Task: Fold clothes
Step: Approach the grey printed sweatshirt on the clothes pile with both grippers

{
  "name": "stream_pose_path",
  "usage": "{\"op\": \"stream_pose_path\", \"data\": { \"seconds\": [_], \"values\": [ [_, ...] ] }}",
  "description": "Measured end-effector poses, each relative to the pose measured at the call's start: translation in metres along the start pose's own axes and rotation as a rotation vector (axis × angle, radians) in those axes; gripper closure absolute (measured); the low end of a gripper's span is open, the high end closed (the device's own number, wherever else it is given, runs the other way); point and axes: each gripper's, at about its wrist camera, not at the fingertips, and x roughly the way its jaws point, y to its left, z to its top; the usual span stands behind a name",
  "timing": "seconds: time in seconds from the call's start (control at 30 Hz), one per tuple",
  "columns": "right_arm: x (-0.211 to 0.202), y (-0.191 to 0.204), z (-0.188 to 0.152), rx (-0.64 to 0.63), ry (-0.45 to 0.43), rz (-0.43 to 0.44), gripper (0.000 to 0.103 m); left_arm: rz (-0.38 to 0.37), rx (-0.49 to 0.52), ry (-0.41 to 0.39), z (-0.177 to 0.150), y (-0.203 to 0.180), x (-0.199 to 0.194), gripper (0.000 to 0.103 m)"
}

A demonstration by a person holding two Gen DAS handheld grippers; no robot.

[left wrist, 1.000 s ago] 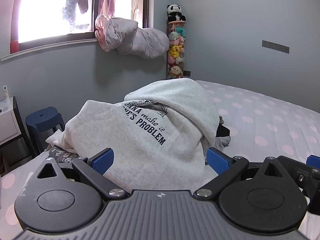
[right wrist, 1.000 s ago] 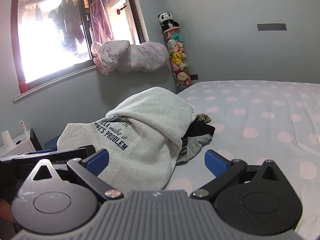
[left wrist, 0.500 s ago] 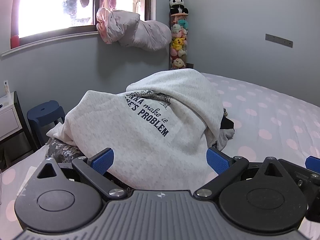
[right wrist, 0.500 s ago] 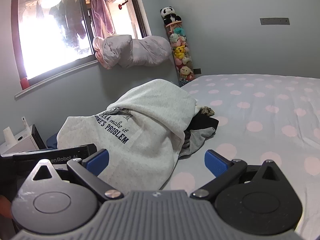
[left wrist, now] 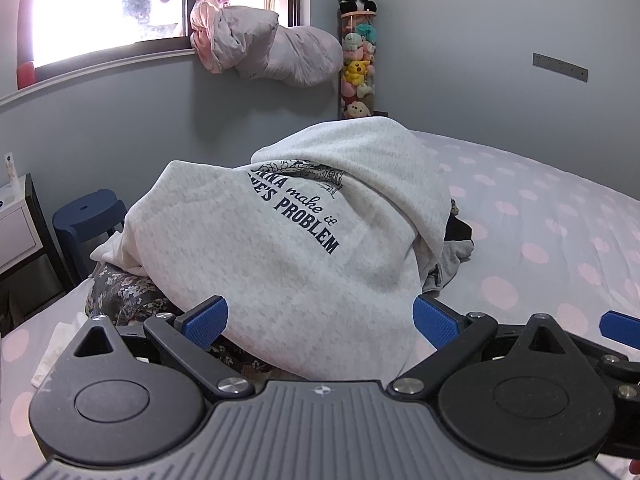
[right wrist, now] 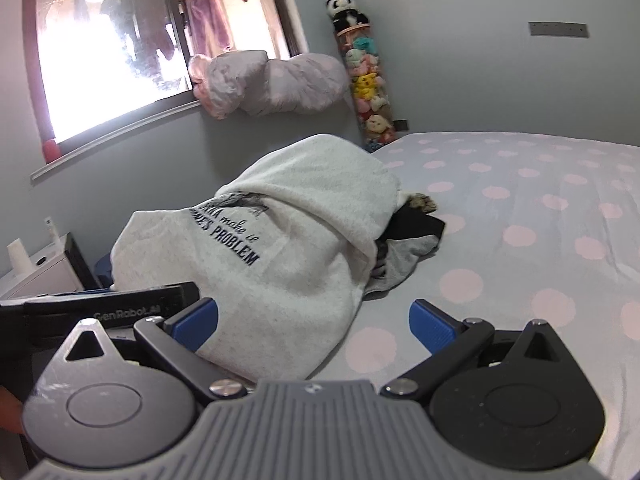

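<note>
A light grey sweatshirt (left wrist: pixel 280 248) with dark printed lettering lies heaped over a pile of clothes on the bed; the same sweatshirt (right wrist: pixel 280 256) shows in the right wrist view. Under it peek a dark floral garment (left wrist: pixel 120 292), a black garment (right wrist: pixel 416 226) and a grey garment (right wrist: pixel 404 260). My left gripper (left wrist: pixel 320 318) is open, its blue pads either side of the sweatshirt's near hem. My right gripper (right wrist: pixel 314 318) is open too, at the sweatshirt's right near edge. Nothing is held by either.
The bed has a pale sheet with pink dots (right wrist: pixel 520 240). A blue stool (left wrist: pixel 86 218) and a white nightstand (right wrist: pixel 36 272) stand left of the bed. A tall tube of plush toys (left wrist: pixel 358 60) is in the corner. A bundled quilt (left wrist: pixel 272 48) rests on the windowsill.
Both grippers have come closer to the clothes pile; the sweatshirt looms larger and its near hem now lies between the left pads. Both stay open.
</note>
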Motion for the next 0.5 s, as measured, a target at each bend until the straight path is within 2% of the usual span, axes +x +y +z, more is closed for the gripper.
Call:
{"op": "stream_pose_path", "data": {
  "seconds": [0.23, 0.4, 0.5],
  "values": [
    [0.016, 0.003, 0.008, -0.049, 0.017, 0.039, 0.001, 0.01, -0.014, 0.028, 0.001, 0.006, 0.011, 0.002],
    [0.032, 0.006, 0.024, -0.088, -0.008, 0.057, 0.001, 0.037, -0.043, 0.058, 0.008, 0.014, 0.024, 0.002],
    [0.047, 0.005, 0.037, -0.069, -0.002, 0.109, 0.001, 0.051, -0.069, 0.078, 0.014, 0.022, 0.035, 0.002]
  ]
}}
